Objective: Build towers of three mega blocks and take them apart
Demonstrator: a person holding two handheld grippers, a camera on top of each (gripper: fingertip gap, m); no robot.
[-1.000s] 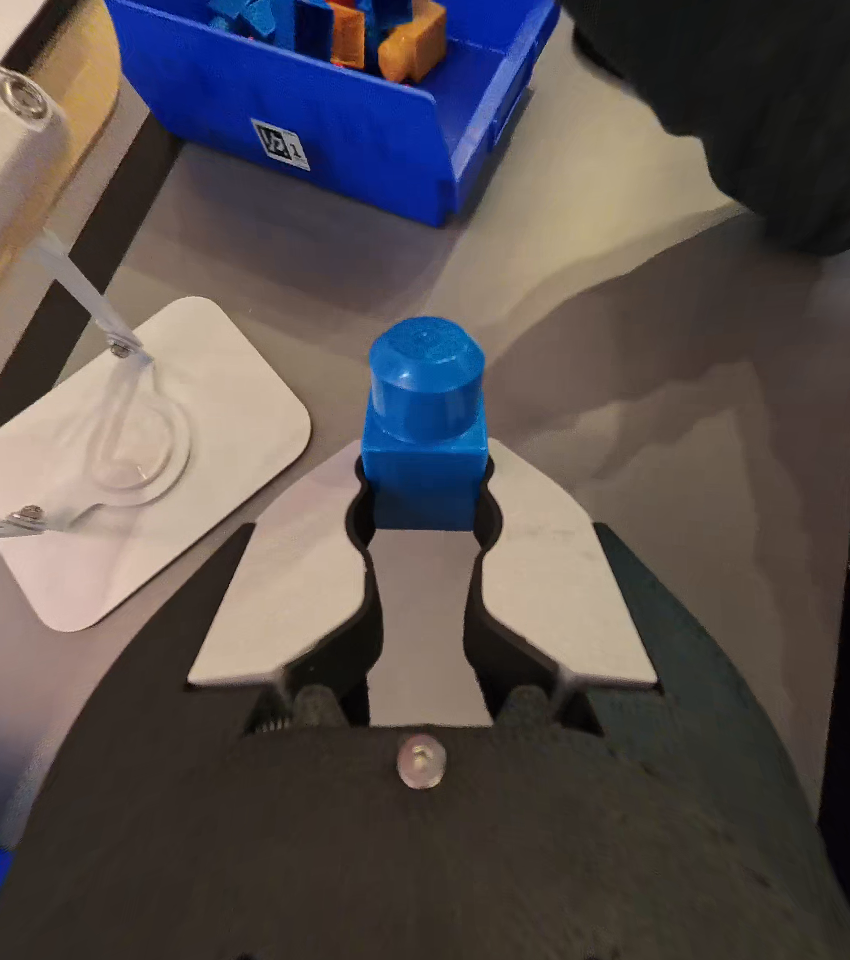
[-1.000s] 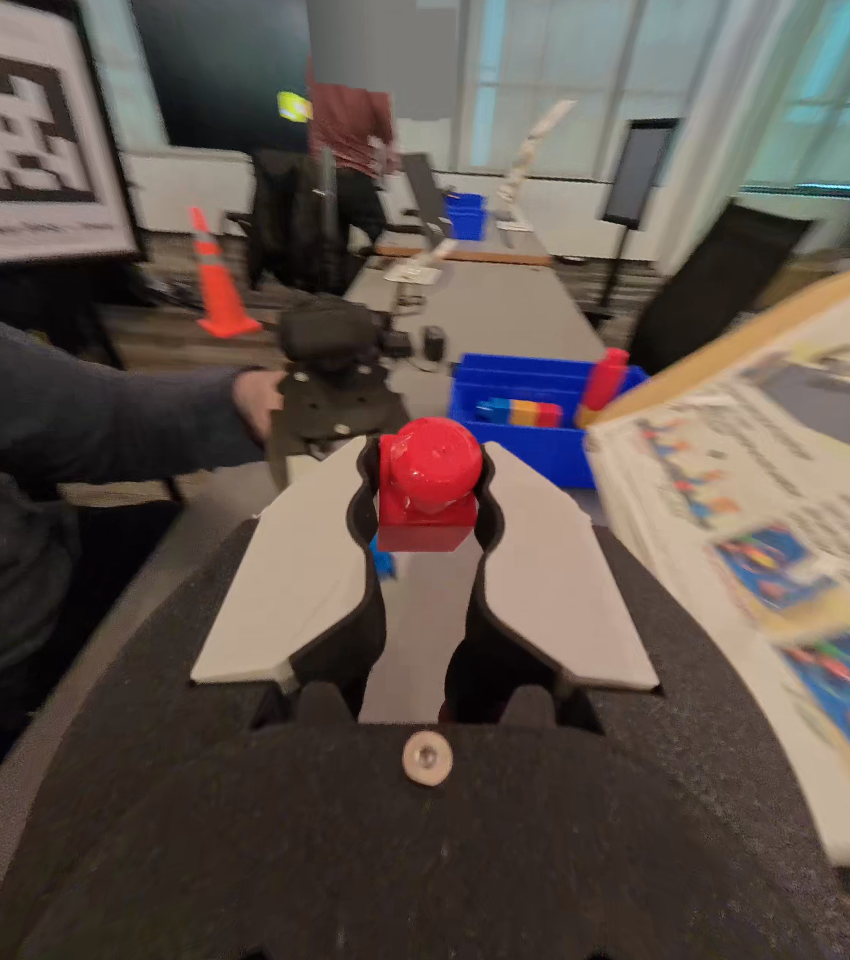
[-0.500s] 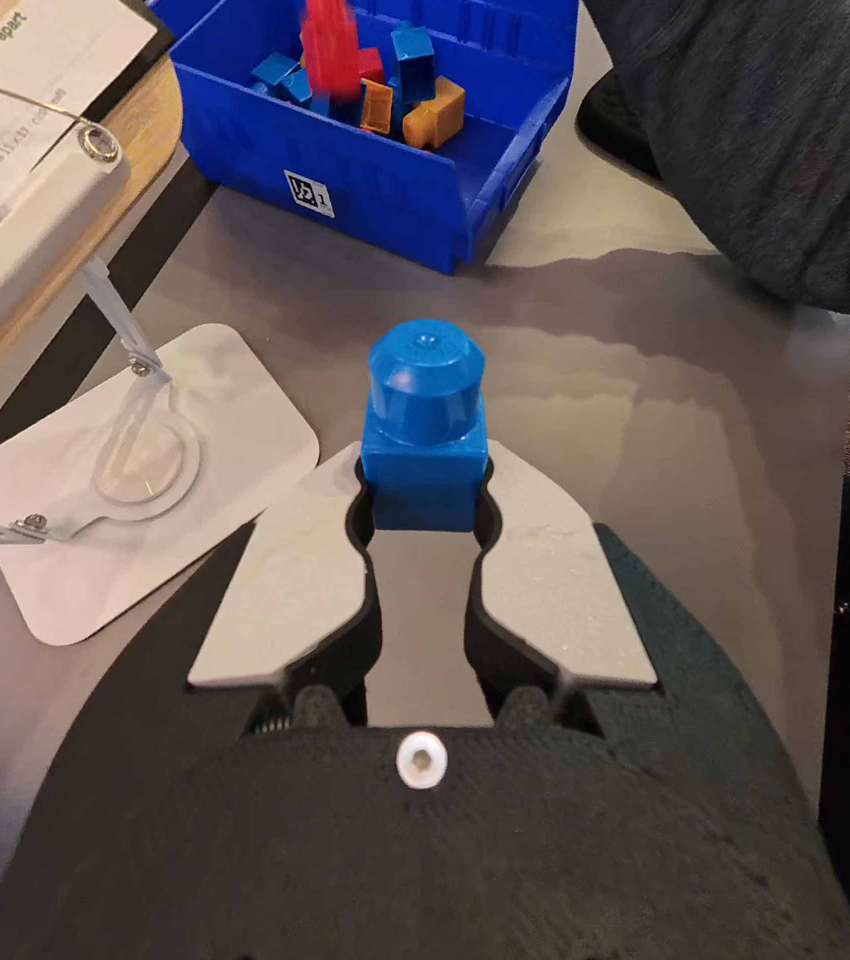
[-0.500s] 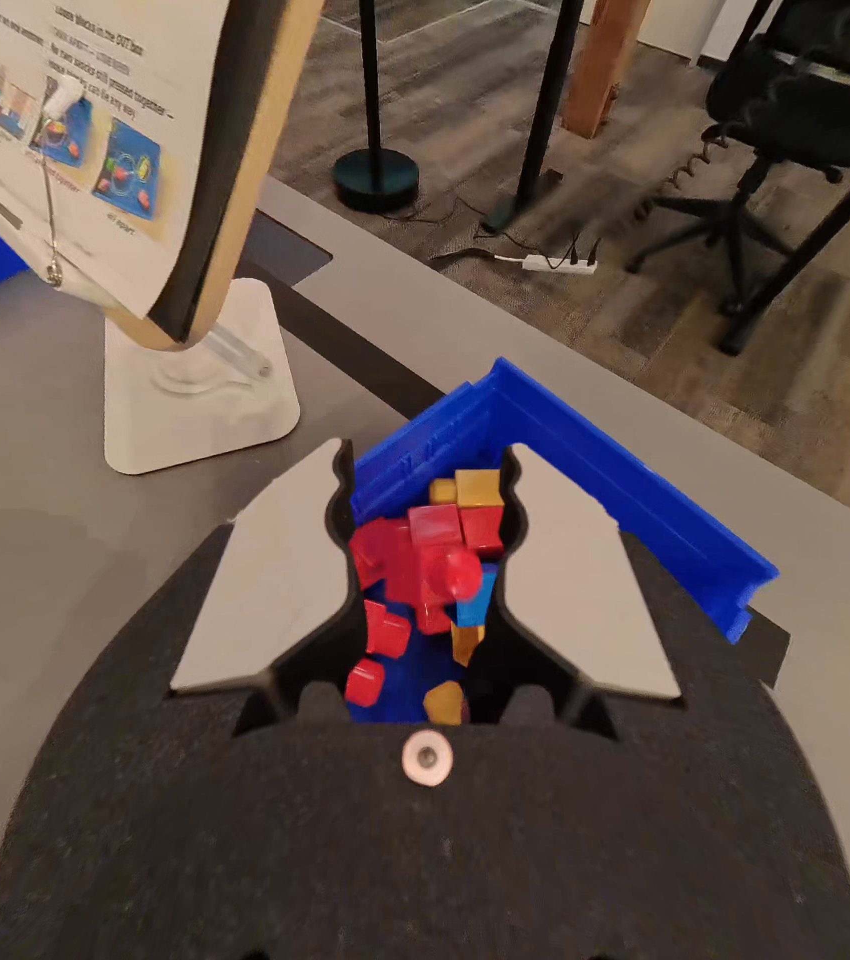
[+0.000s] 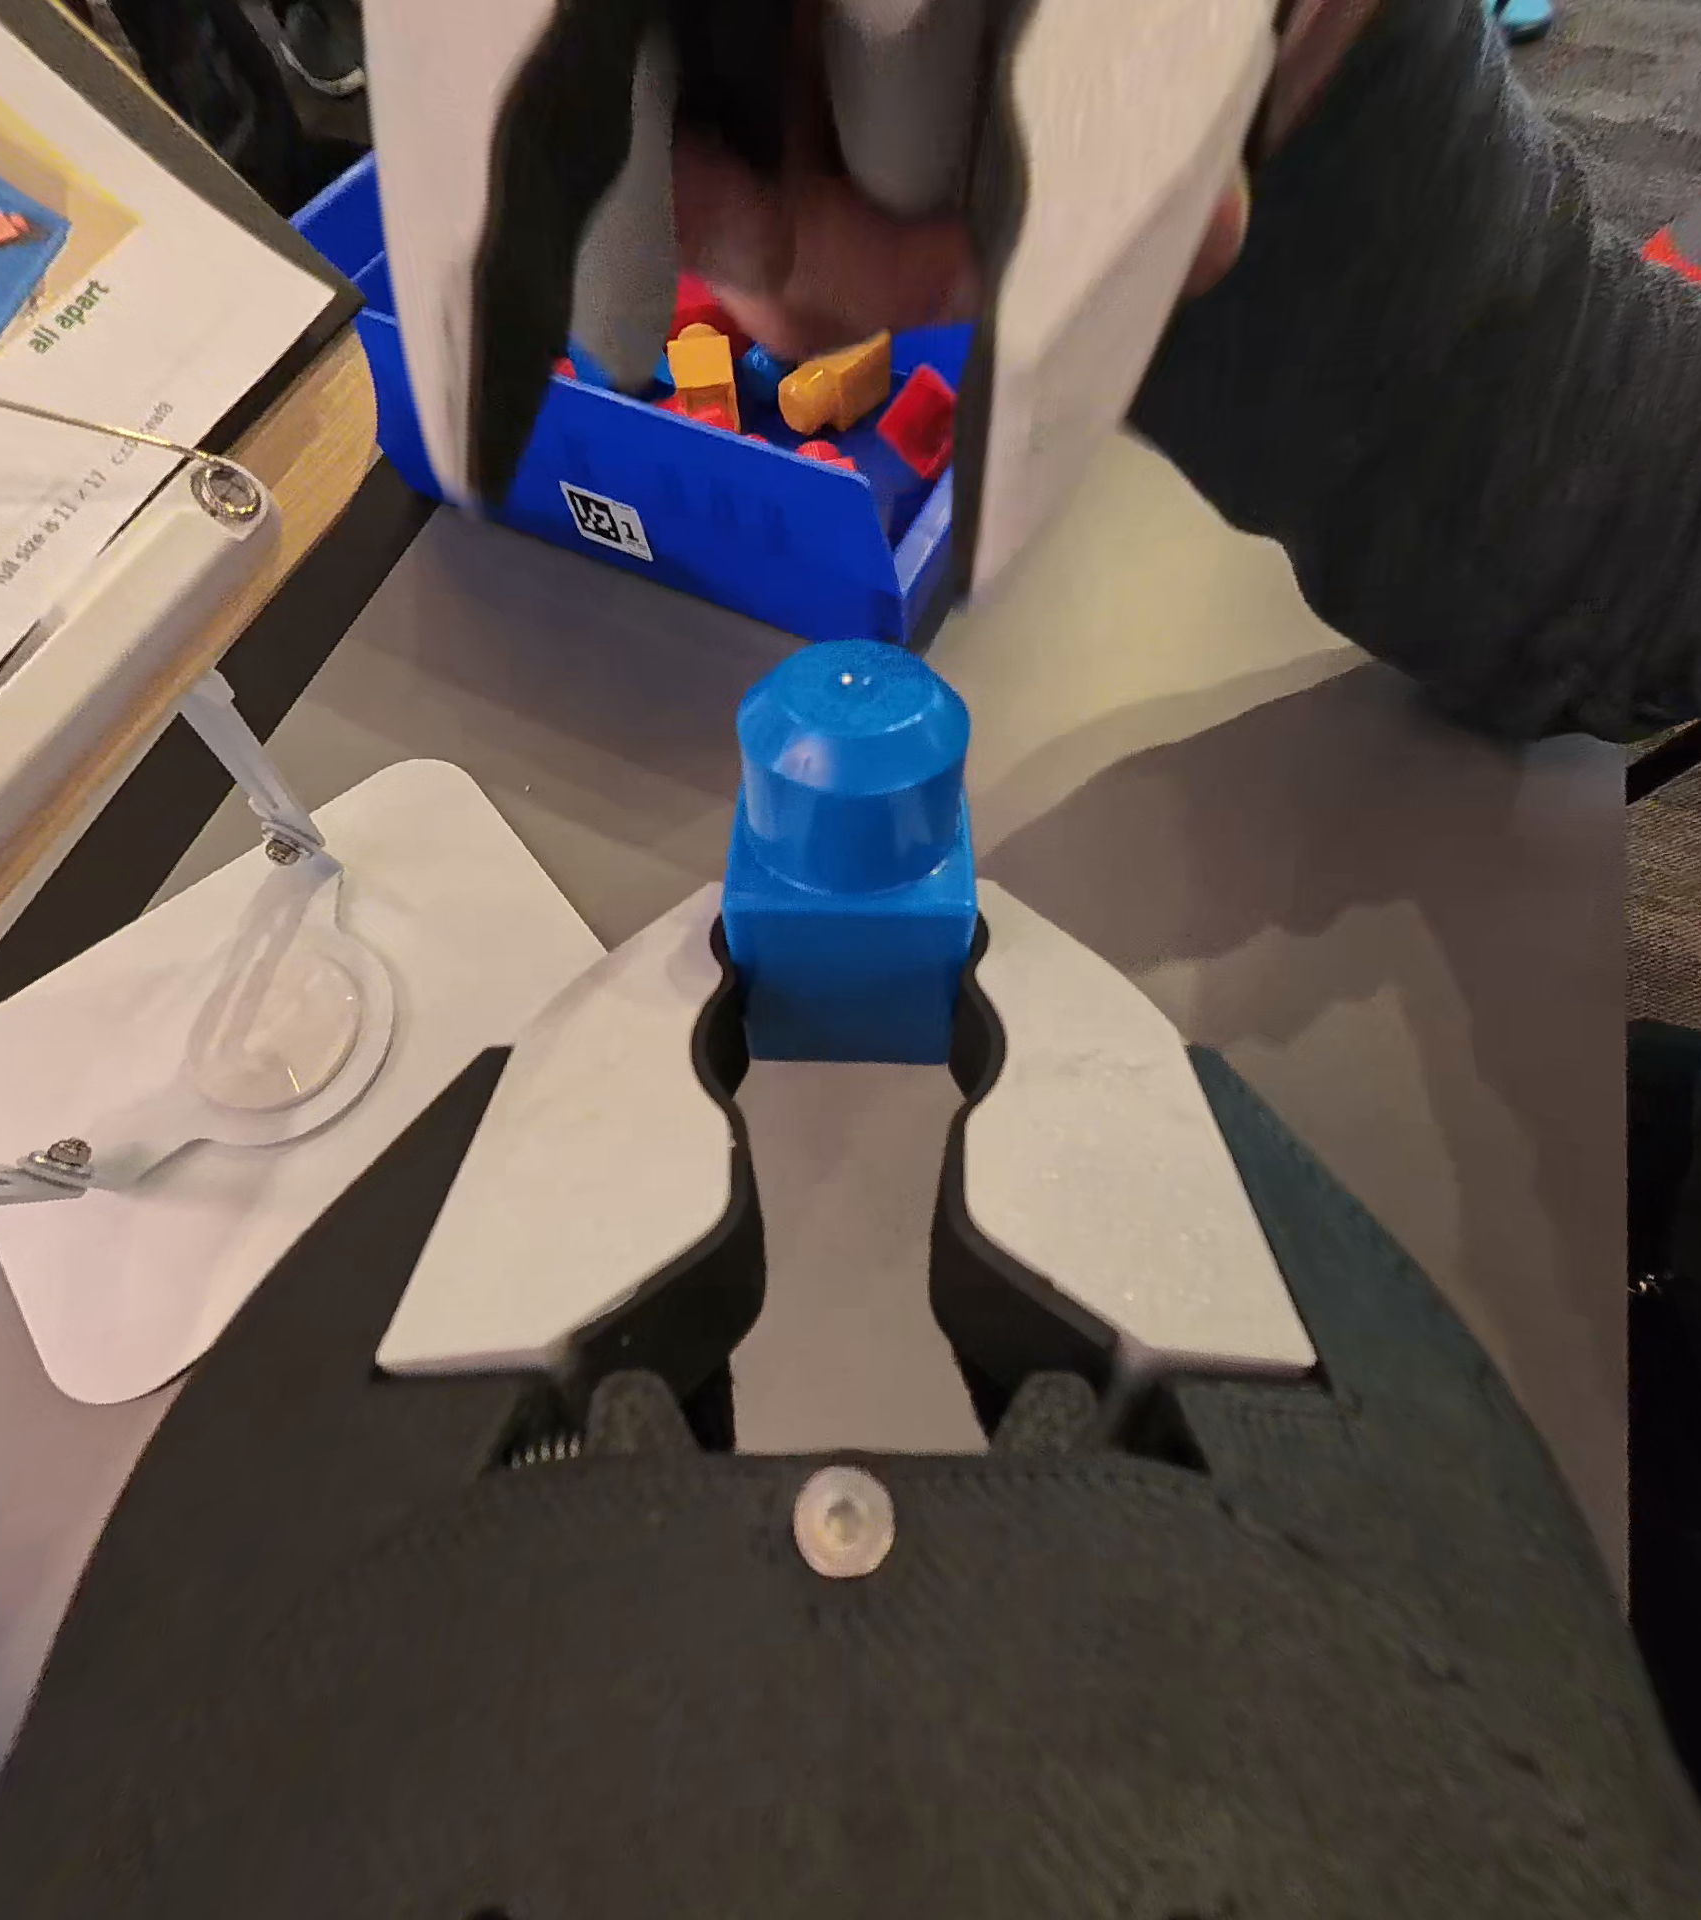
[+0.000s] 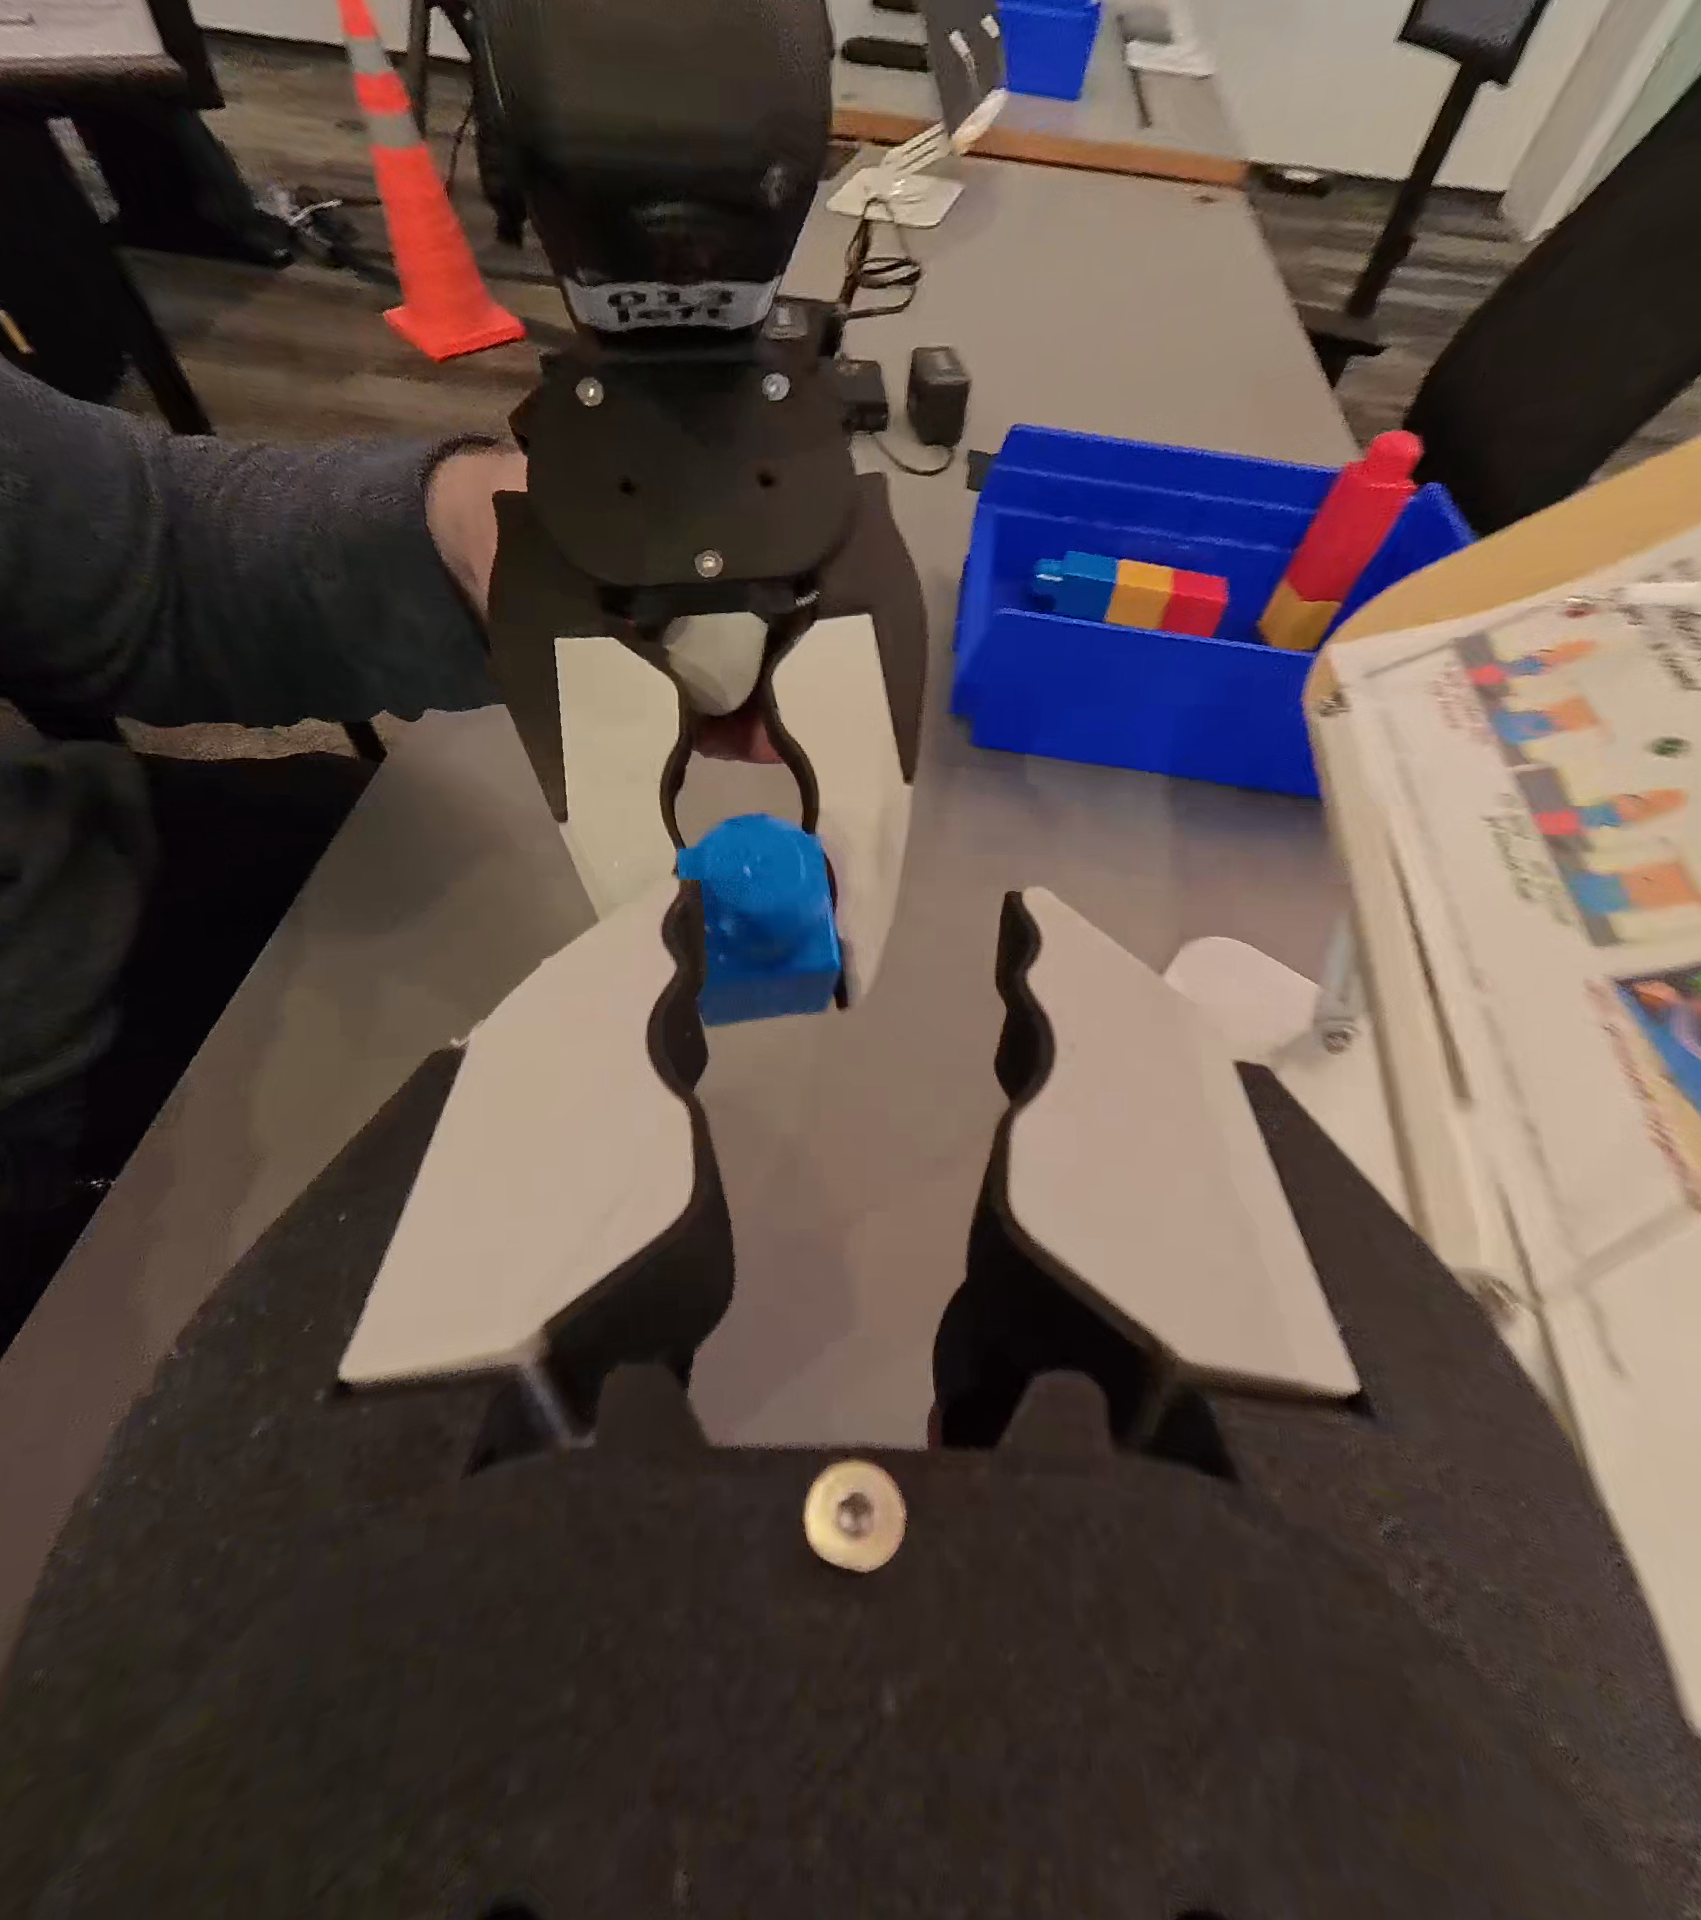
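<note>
Left gripper (image 5: 851, 971) is seen at frame centre of its own view, clenched on a blue block (image 5: 851, 883) held stud-up above the grey counter (image 5: 1293, 935). At lower left a white stand base (image 5: 150, 1195) lies on the counter; at upper centre a blue bin (image 5: 721, 509) of loose blocks is partly hidden by the blurred right gripper (image 5: 721, 260). In the right wrist view, the right gripper (image 6: 846, 935) is shown released, jaws spread and nothing between them, facing the block (image 6: 768, 935); a second bin (image 6: 1137, 686) sits at right.

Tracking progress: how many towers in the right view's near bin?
2 in the bin: one tower lying flat, one leaning at its right end. The wall may hide more.
</note>
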